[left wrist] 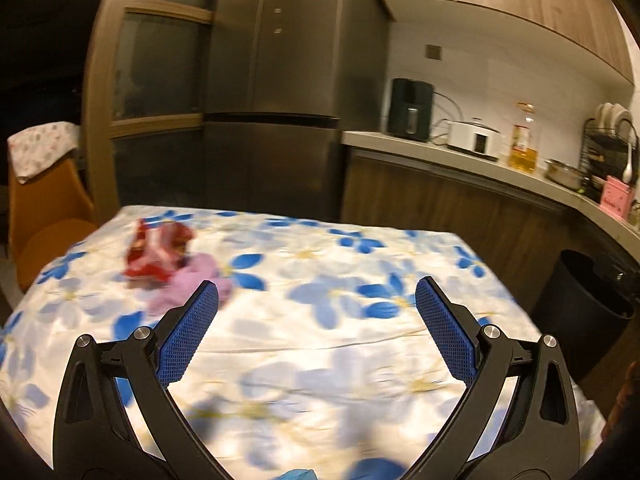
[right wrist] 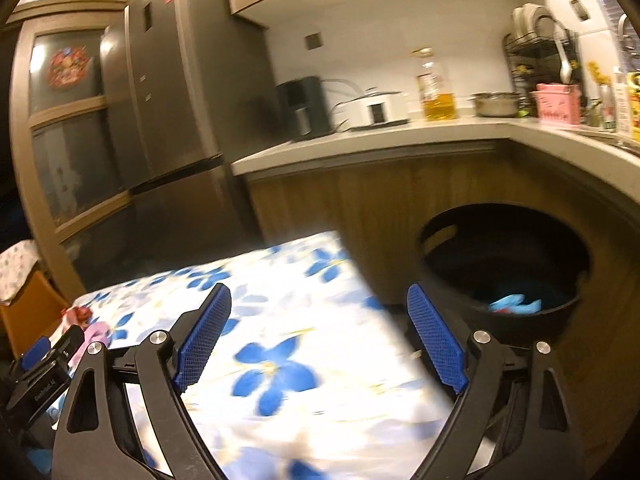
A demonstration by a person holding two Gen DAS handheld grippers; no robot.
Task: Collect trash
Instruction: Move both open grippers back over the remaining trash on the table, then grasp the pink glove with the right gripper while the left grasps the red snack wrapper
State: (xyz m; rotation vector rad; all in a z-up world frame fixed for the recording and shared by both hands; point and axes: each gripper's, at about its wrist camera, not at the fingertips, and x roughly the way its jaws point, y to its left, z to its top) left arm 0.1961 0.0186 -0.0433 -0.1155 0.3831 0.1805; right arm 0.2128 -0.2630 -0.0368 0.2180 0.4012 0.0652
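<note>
Hovering over the flowered bench, both tools spread wide and carrying nothing.

Left tool [left wrist: 316, 296] hangs above the blue-and-white floral cloth of the bench [left wrist: 340, 360], its blue pads far apart with only cloth between them. Ahead of it and off to its left lie the scraps: a crumpled red wrapper [left wrist: 158, 252] touching a wad of pale purple paper [left wrist: 188, 288], which sits just beyond the left pad. Right tool [right wrist: 319, 304] is likewise released, poised over the bench's right edge. Just past that edge, on the floor against the wooden cabinets, stands a black trash bin [right wrist: 560, 320] with a blue scrap [right wrist: 516, 304] lying in its bottom. Motion blur softens the wrapper's details.
</note>
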